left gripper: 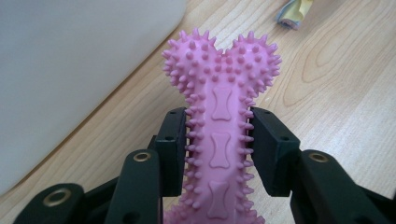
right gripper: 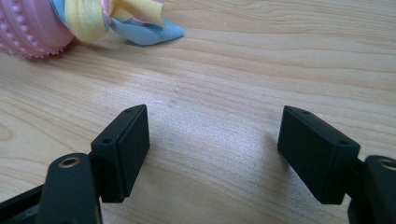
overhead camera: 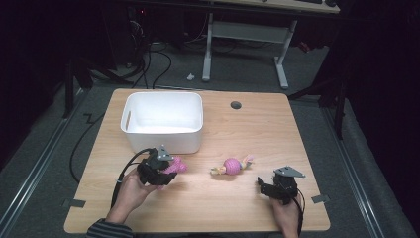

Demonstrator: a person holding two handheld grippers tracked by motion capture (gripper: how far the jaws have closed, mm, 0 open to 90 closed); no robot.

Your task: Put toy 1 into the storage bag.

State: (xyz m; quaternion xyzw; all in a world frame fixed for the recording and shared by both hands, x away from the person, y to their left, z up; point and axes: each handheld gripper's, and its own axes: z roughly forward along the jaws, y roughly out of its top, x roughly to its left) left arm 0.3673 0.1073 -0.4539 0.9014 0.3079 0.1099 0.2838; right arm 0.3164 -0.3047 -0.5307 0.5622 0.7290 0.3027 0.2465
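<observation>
A pink spiky bone toy point(overhead camera: 177, 166) point(left gripper: 219, 93) sits between the jaws of my left gripper point(overhead camera: 166, 169) point(left gripper: 218, 135), which is shut on its shaft. The knobbed end sticks out past the jaws, low over the wooden table point(overhead camera: 247, 129). It is just in front of the white bin point(overhead camera: 163, 139) point(left gripper: 70, 70). A pink ball with coloured cloth tails point(overhead camera: 231, 166) point(right gripper: 32, 28) lies mid-table. My right gripper point(overhead camera: 262, 186) point(right gripper: 212, 140) rests low on the table to the right of the ball. It stands open with bare wood between its jaws.
The white bin looks empty and stands at the table's back left. A round cable hole point(overhead camera: 236, 105) is behind the ball. The cloth tails point(right gripper: 135, 23) point toward my right gripper. A desk frame point(overhead camera: 247, 39) stands beyond the table.
</observation>
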